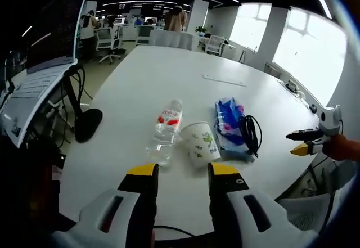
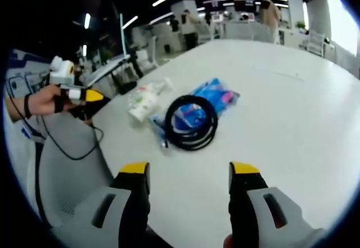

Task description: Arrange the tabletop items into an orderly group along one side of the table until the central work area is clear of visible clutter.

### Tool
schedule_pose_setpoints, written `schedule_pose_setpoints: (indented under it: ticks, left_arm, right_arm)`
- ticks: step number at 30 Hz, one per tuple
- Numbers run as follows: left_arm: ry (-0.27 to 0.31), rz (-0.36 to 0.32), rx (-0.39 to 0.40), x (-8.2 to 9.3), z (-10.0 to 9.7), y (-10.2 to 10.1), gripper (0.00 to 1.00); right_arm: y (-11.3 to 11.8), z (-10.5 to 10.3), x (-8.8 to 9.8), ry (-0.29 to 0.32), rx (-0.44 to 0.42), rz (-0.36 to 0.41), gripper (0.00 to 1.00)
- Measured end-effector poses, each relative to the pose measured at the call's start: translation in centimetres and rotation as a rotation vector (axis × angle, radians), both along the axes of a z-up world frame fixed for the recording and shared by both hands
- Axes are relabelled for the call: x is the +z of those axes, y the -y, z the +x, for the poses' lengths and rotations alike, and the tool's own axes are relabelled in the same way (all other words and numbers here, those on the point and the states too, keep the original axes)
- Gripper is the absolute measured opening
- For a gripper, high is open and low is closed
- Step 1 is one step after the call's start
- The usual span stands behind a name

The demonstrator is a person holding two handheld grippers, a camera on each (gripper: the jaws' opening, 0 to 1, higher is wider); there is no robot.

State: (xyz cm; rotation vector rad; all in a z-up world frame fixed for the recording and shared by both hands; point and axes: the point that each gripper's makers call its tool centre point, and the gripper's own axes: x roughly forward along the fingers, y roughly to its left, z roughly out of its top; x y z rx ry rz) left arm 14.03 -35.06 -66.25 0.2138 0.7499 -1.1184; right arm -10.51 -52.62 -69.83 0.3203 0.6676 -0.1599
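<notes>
On the white surface (image 1: 140, 85) four items sit gathered close to one edge: a clear water bottle (image 1: 166, 131) lying on its side, a paper cup (image 1: 200, 142) tipped over just beside it with its mouth toward the camera, a blue packet (image 1: 228, 125) next to the cup, and a coiled black cable (image 1: 249, 132) resting on the packet's near end. In the right gripper view the cable (image 2: 191, 121) shows as a neat loop lying across the packet (image 2: 211, 99), with the cup (image 2: 140, 104) and the bottle beyond it. The rest of the surface looks bare apart from a thin flat strip (image 1: 224, 80) well away toward the far side. The left tool (image 1: 183, 172) hangs above the near edge, its jaws spread apart and holding nothing, pointed at the bottle and cup. The right tool (image 2: 190, 172) is likewise released and unloaded, hovering near the cable; it also enters the left gripper view from the right (image 1: 301, 142). My reading is that the grouping is largely done, since the items already cluster along one side and the middle is open, but the lying bottle and cup still look untidy, and the far strip may yet need bringing over. A laptop (image 1: 39, 62) on a stand sits off to the side.
</notes>
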Motion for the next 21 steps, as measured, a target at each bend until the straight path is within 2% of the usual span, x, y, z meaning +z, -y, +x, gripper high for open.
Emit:
schedule_pose_setpoints:
  ticks: [8, 16, 21]
  left_arm:
    - [-0.002, 0.011, -0.026, -0.1, 0.3, 1.4, 0.34]
    - [0.028, 0.068, -0.09, 0.1, 1.2, 2.7, 0.34]
    - [0.018, 0.11, -0.091, -0.3, 2.3, 3.4, 0.34]
  right_arm:
    - [0.1, -0.3, -0.2, -0.003, -0.011, 0.009, 0.54]
    - [0.0, -0.3, -0.5, -0.009, -0.008, 0.018, 0.54]
    - [-0.2, -0.4, -0.7, -0.015, -0.005, 0.024, 0.53]
